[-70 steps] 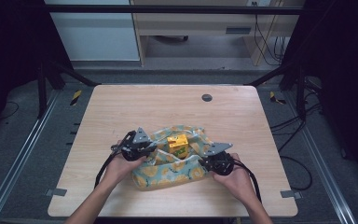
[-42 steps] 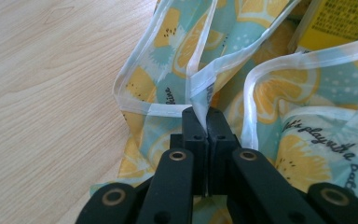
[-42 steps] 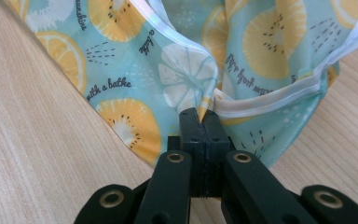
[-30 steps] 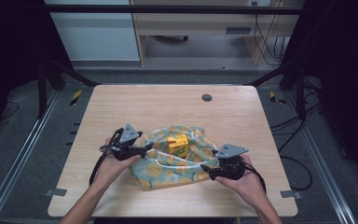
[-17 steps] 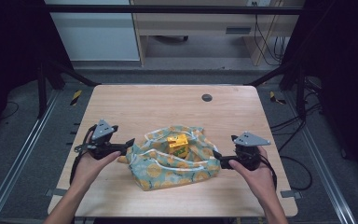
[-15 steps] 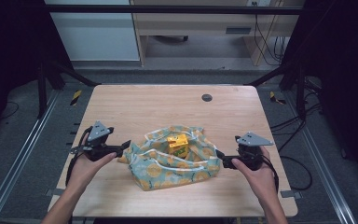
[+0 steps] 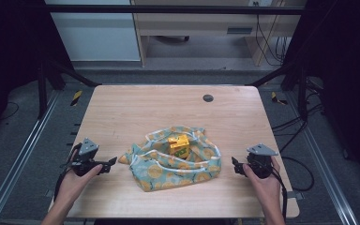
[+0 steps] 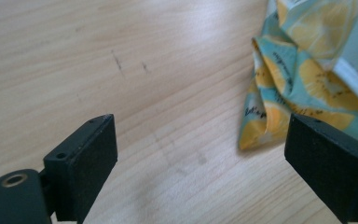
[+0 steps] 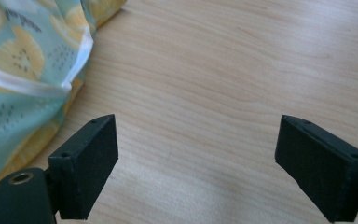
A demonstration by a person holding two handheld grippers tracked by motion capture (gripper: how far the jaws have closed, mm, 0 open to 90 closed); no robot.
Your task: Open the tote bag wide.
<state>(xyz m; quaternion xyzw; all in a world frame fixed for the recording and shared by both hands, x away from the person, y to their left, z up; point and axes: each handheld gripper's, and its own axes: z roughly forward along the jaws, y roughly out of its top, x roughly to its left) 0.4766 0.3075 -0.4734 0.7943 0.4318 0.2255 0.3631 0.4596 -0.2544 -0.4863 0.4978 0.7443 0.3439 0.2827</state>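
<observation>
On the pale wooden table (image 7: pixel 122 112), my left gripper (image 7: pixel 111 163) and right gripper (image 7: pixel 235 166), jaws just opened wide on bare wood, sit apart from the lemon-print cloth bag (image 7: pixel 176 166) between them, a yellow box (image 7: pixel 178 144) on its far folds.

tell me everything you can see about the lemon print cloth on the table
The cloth is thin, soft-looking fabric, light teal with yellow lemon slices and a white band along its edge. It lies crumpled in loose folds near the middle of the wooden table, its edges bunched up around a small yellow box that sits on it. Neither claw touches it: the left claw and right claw stand open, one at either side.
</observation>
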